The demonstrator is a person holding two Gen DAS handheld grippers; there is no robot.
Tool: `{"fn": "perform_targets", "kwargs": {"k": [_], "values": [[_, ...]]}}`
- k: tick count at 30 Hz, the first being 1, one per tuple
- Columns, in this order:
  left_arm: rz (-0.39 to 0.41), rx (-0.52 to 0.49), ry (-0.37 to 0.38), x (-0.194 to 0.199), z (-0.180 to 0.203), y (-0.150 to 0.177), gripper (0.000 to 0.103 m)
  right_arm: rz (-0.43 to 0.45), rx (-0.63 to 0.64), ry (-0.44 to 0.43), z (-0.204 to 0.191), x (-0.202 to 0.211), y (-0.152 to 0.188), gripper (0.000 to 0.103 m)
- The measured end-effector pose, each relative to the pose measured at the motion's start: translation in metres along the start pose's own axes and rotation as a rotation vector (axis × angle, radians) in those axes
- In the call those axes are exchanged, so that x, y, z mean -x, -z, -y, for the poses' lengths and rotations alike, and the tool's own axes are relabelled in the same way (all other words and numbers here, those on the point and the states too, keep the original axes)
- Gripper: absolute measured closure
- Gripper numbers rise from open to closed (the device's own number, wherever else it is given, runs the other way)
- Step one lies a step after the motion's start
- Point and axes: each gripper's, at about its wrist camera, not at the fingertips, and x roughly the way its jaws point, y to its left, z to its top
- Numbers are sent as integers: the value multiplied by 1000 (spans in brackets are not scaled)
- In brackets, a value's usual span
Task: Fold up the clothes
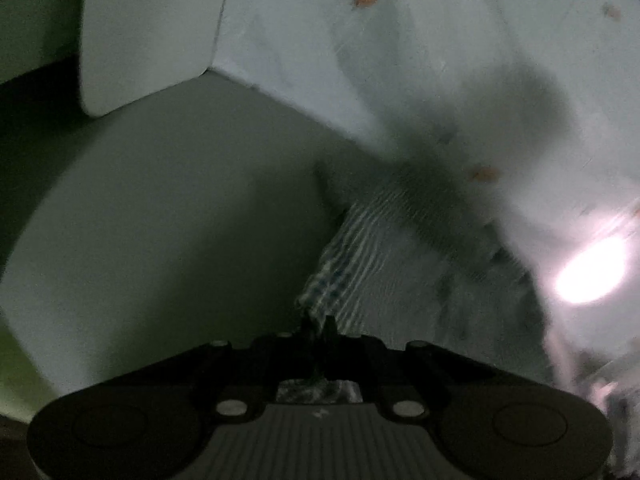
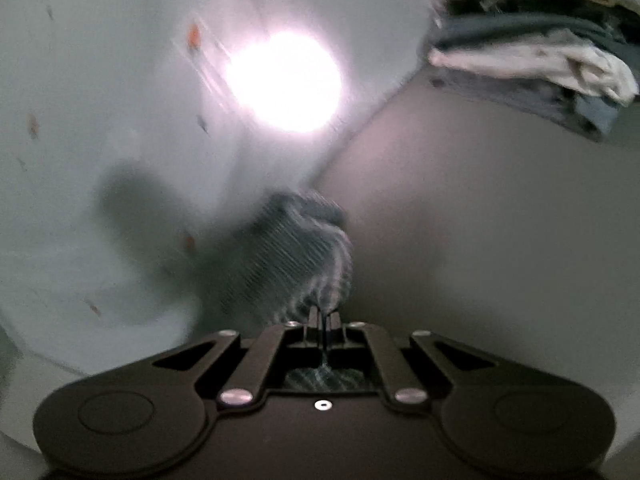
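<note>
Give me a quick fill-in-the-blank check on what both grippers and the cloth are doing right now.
1. The left gripper is shut on the ____ cloth.
2. The right gripper has its fingers ____ on the same fabric.
3. A stack of folded clothes shows in the ____ wrist view.
4. The bright glare lies on the pale ____ with small orange marks.

Missing words: striped; shut; right; sheet

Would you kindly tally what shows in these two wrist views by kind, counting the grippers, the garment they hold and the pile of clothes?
Grippers: 2, left gripper and right gripper, both shut on cloth.
Striped garment: 1, pinched by both.
Pile of folded clothes: 1; single items too blurred to count.
Total: 4
</note>
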Motion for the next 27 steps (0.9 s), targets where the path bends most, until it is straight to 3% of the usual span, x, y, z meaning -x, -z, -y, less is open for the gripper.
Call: {"fn": "perform_targets", "kwargs": {"k": [6,7,9,11,13,14,19,23,27], "values": [[-218,57,-186,-62,-22,57,97,-172,112,276,25,-42,37,101],[-248,63,-209,-68,-24,62,91,-196,127,313,27,-48,41,100],[-276,59,-237,-72,-23,63,88,-208,155,344,27,-51,44,97],[-268,43,-245,-67,-22,57,70,-194,178,360,22,-50,42,90],[-238,33,-269,-60,-25,48,55,-170,218,384,12,-50,38,71],[-218,30,-279,-56,-26,43,49,-155,243,397,6,-51,36,66],[-136,-3,-290,-46,-15,9,23,-91,321,397,-22,-65,24,52],[-140,-66,-271,-57,0,-14,18,-88,405,367,-44,-93,15,49],[-215,-98,-246,-87,20,-35,18,-137,546,306,-80,-135,12,45]]}}
